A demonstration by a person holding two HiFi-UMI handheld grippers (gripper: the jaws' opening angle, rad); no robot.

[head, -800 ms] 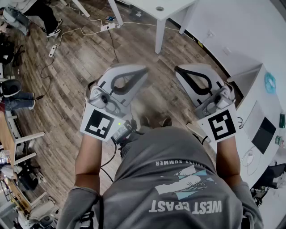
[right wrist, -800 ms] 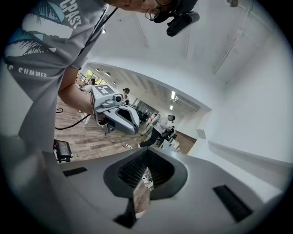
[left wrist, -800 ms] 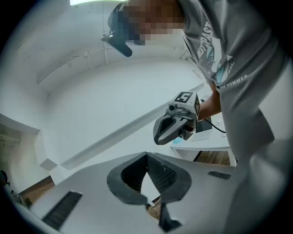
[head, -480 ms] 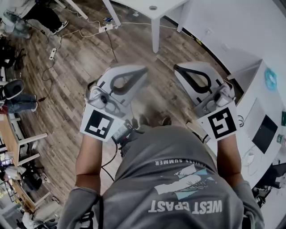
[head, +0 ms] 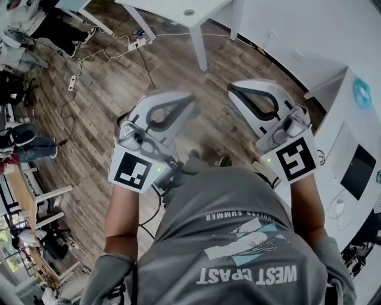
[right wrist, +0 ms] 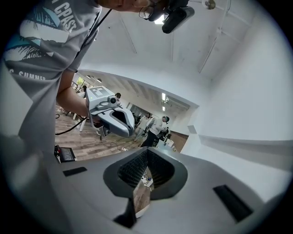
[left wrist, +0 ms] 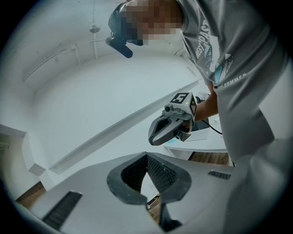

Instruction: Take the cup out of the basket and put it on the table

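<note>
- Here we are, and the left gripper (head: pixel 186 99) and the right gripper (head: pixel 236 90) are both held out in front of the person's chest, side by side, over the wooden floor (head: pixel 101 107).
- Left gripper view: its fingers (left wrist: pixel 159 172) are pressed together at the tips, with nothing between them, just a sliver of floor showing through the gap lower down.
- Right gripper view: same story, fingers (right wrist: pixel 159 168) closed tip to tip and carrying nothing.
- And the cup? Nowhere to be seen. No basket either, not in the head view and not in either gripper view.
- A white desk (head: pixel 178 8) stands ahead at the top of the head view, and only its near corner shows, so I can't say what sits on it.
- A second white desk (head: pixel 333 134) runs along the person's right, with a dark flat panel (head: pixel 358 171) on it. No cup there that I can make out.
- Cables (head: pixel 89 50) trail across the floor off to the left, well away from both grippers.
- My read: the task hasn't started. Nothing is grasped, nothing is lifted, nothing is placed.
- Everything is left to do: find the basket, spread one gripper's fingers, take the cup, lift it clear and set it on the desk.
</note>
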